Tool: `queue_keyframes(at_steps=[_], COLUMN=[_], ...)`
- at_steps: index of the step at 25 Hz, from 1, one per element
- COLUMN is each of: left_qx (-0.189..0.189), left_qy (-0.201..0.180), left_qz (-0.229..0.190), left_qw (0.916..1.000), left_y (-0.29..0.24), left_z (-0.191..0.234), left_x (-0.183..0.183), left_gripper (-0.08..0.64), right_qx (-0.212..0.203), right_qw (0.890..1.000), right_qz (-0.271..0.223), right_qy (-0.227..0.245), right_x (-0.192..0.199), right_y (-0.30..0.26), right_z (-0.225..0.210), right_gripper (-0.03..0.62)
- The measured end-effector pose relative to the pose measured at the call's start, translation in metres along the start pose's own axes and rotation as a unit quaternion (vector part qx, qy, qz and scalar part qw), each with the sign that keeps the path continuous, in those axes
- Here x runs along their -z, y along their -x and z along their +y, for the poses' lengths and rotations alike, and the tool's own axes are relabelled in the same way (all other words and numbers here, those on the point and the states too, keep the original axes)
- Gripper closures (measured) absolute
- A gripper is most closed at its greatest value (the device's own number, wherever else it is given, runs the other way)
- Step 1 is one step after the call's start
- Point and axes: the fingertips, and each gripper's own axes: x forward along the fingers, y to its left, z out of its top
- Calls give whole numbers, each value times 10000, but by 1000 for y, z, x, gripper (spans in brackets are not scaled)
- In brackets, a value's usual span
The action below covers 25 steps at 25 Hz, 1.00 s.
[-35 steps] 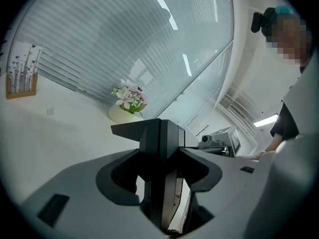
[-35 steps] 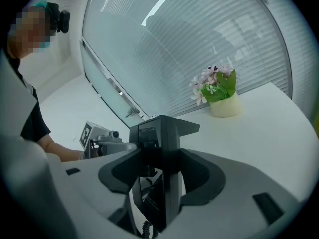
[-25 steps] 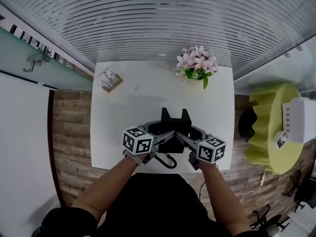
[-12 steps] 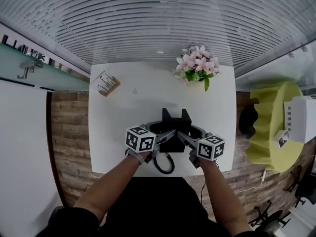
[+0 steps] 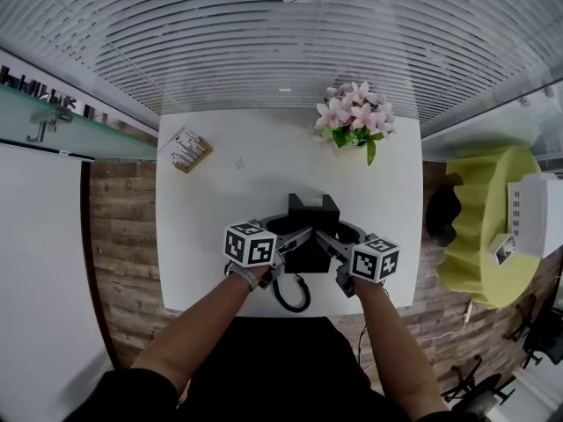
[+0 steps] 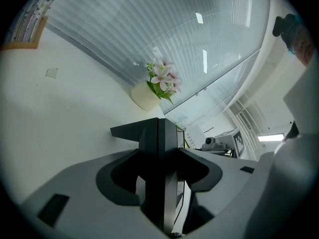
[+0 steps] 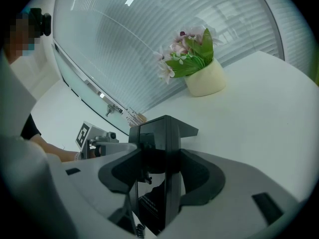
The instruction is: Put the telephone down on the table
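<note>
The black telephone (image 5: 310, 225) is held over the near part of the white table (image 5: 220, 200), and its coiled cord (image 5: 292, 294) loops down at the table's front edge. My left gripper (image 5: 295, 237) clamps its left side and my right gripper (image 5: 328, 239) its right side, both shut on it. In the left gripper view the telephone (image 6: 159, 143) stands edge-on between the jaws of the left gripper (image 6: 160, 168). The right gripper view shows the telephone (image 7: 160, 148) pinched the same way by the right gripper (image 7: 162, 171). I cannot tell whether its base touches the table.
A pot of pink flowers (image 5: 354, 117) stands at the table's far right corner. A small box of cards (image 5: 186, 148) lies at the far left, with a small scrap (image 5: 239, 162) near it. A yellow-green chair (image 5: 484, 227) stands right of the table, on wooden flooring.
Both grippers have sunk a little toward the table with the telephone still clamped between them. The cord loop hangs lower at the front edge.
</note>
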Motion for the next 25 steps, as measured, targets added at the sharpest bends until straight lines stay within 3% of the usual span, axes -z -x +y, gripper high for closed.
queue_keyframes(at_steps=[8, 11, 17, 22, 25], left_qx=[-13, -299, -1077, -1148, -1117], left_qy=[7, -203, -875, -1597, -2178], left_qz=[-74, -99, -371, -755, -1088], left_qw=[10000, 9993, 9896, 9776, 9635], left_y=[-1, 4, 35, 67, 83], left_z=[3, 6, 5, -42, -85], left_x=[0, 0, -7, -21, -31], left_gripper=[314, 287, 278, 279, 281], right_qx=[-28, 69, 452, 415, 187], right_qw=[10000, 10000, 9951, 9840, 9751], right_qz=[-33, -58, -393, -773, -977], right_qy=[-29, 13, 783, 1551, 1982], right_x=[0, 1, -18, -30, -34], right_y=[-2, -1, 31, 62, 80], right_z=[-1, -2, 4, 42, 75], right_gripper=[336, 330, 324, 325, 327])
